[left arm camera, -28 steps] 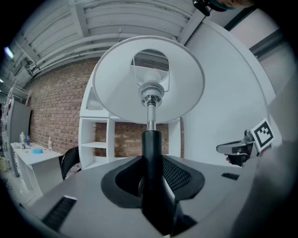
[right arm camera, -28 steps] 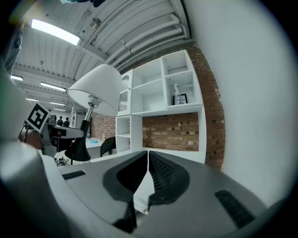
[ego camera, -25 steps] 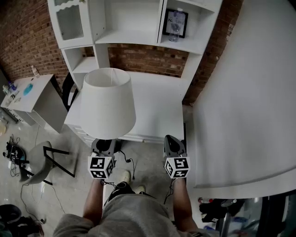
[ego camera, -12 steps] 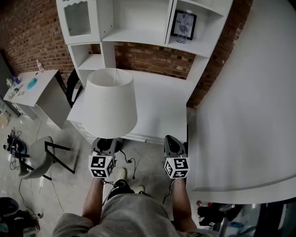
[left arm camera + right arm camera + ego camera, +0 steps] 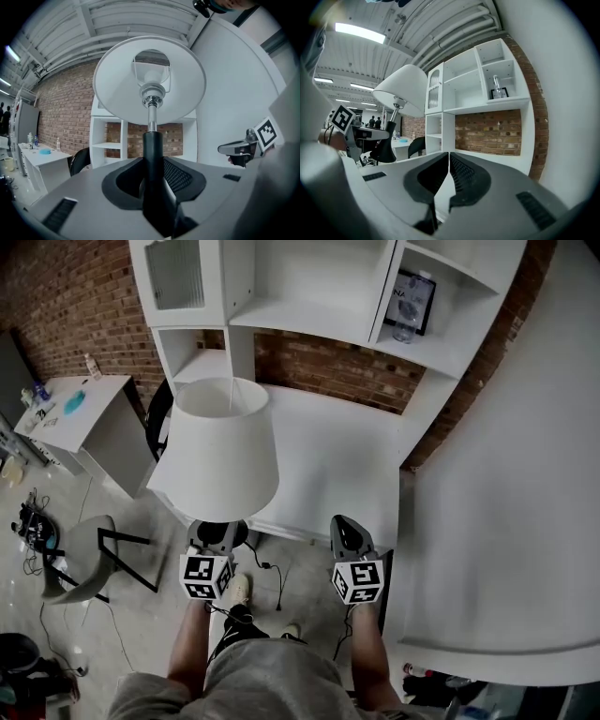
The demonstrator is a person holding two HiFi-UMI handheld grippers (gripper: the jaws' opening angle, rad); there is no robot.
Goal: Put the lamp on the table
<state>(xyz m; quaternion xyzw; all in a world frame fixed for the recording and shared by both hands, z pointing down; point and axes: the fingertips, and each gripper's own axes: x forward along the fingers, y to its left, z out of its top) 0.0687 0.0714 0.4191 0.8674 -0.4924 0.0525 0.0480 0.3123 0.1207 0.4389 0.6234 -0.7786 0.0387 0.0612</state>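
At the near edge of the table [image 5: 328, 460], head view: the lamp [image 5: 217, 451] is carried short of the tabletop, over the floor, with its shade overlapping the table's front-left corner and its base mostly hidden under the shade. The left gripper [image 5: 212, 538] is seen below the shade and the right gripper [image 5: 349, 538] alongside, both short of the table edge. Left gripper view: the jaws are clamped on the lamp's dark stem, upright, low down, with the wide shade above. Risk: the top-heavy load could pivot or slip in the pads if swung fast. Right gripper view: the jaws are nearly together with nothing between, so no second support is given. Risk: with the base barely visible, it could be caught on the table edge or set half off it. The shade could also be knocked on the shelf unit [image 5: 309, 296] behind the table.
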